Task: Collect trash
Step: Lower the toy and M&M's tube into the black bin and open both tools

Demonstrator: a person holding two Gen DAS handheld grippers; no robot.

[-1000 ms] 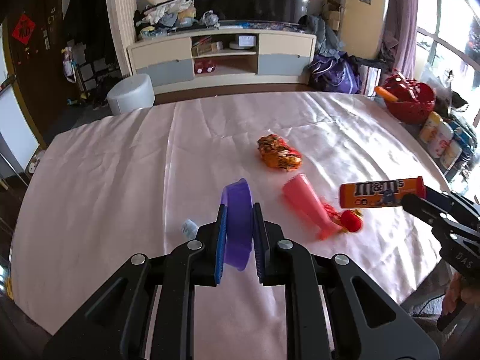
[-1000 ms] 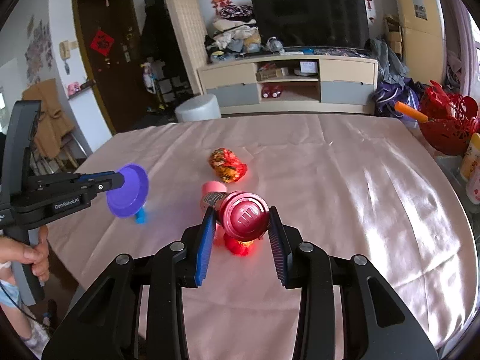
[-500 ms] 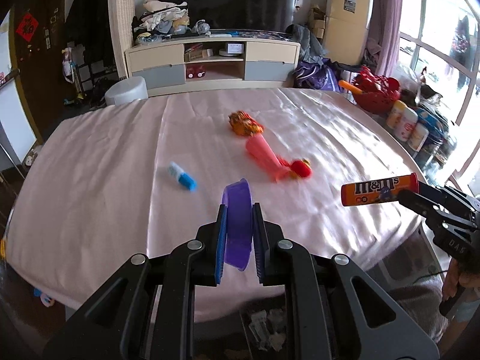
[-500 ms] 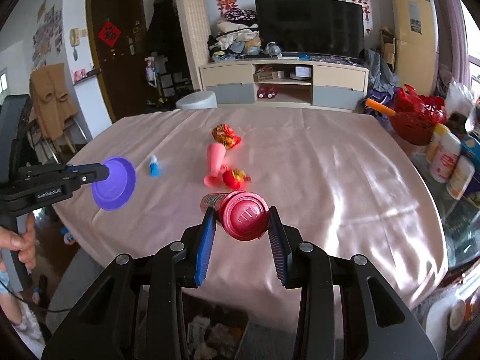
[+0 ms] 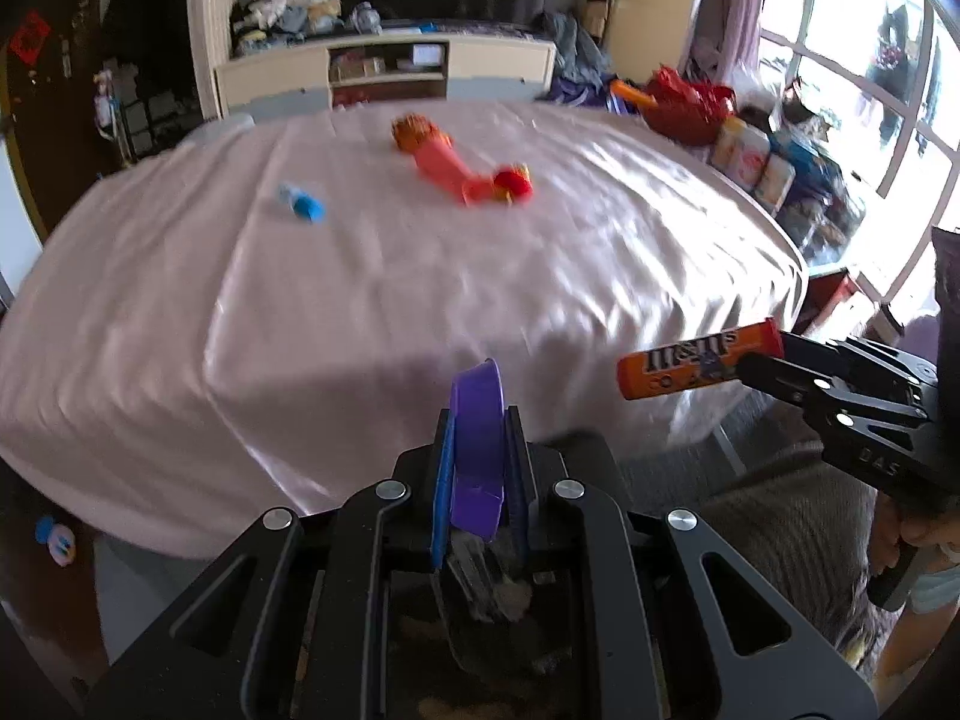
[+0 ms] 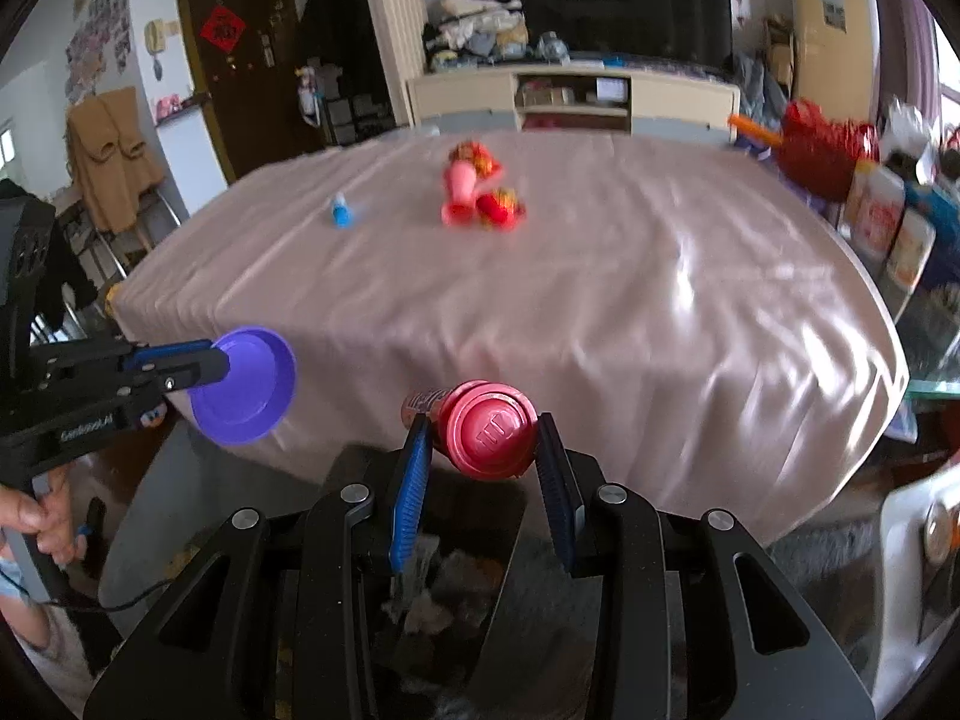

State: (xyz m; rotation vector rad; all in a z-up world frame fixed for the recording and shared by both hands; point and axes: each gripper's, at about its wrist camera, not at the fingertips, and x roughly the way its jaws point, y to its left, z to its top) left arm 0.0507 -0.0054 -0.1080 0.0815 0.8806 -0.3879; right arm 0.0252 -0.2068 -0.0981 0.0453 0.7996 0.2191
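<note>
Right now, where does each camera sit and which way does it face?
Left wrist: on the left gripper, off the table's near edge, facing across it; its jaws clamp the purple lid.
Right wrist: on the right gripper, facing likewise; its jaws hold the M&M's tube; a hand shows.
Shared: pink cup, blue item, trash bin below; each sees the other gripper.

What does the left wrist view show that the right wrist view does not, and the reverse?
Only the left wrist view shows the M&M's tube side-on with its orange label, held in the right gripper. Only the right wrist view shows the purple lid face-on in the left gripper, and the tube's red cap. Both show the pink cloth-covered table, the blue item and the pink cup.
</note>
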